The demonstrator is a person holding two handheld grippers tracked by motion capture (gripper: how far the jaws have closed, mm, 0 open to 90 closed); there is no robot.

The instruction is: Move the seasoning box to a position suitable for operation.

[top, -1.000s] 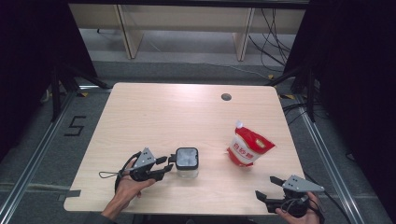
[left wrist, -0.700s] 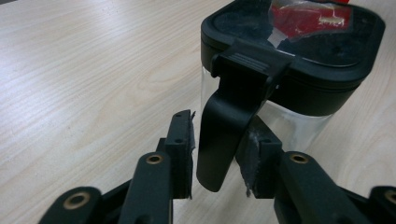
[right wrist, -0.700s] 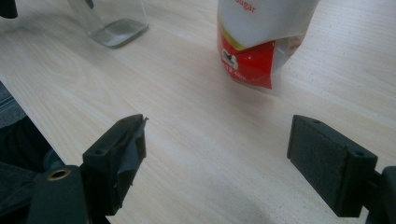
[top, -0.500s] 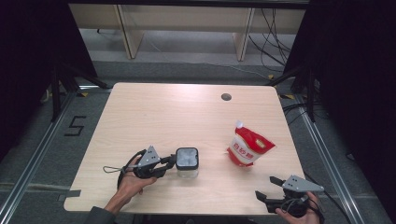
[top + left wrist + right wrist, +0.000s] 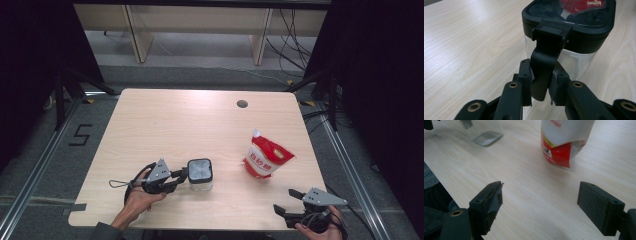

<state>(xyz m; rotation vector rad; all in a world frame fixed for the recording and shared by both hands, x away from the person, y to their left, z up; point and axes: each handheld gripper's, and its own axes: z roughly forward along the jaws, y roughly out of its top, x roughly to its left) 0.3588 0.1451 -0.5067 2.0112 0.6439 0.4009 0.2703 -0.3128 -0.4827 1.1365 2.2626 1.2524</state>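
Note:
A clear square jar (image 5: 200, 174) with a black lid (image 5: 574, 22) stands near the table's front left. A black latch (image 5: 546, 62) hangs down from the lid's side. My left gripper (image 5: 184, 175) lies level beside the jar; its jaws have just been closing, and the pads now press on the latch from both sides (image 5: 541, 85). A red and white sugar bag (image 5: 264, 157) stands upright to the right. My right gripper (image 5: 286, 202) rests at the front right edge, open and holding nothing (image 5: 540, 200), pointing toward the bag (image 5: 564, 140) and the jar's base (image 5: 484, 132).
The light wooden table (image 5: 190, 125) has a round cable hole (image 5: 242, 104) at the back right. Dark frames and floor rails surround it, with shelving legs behind.
The left gripper's jaws have drawn in around the jar's latch. The jar, the bag and the right gripper stay where they were.

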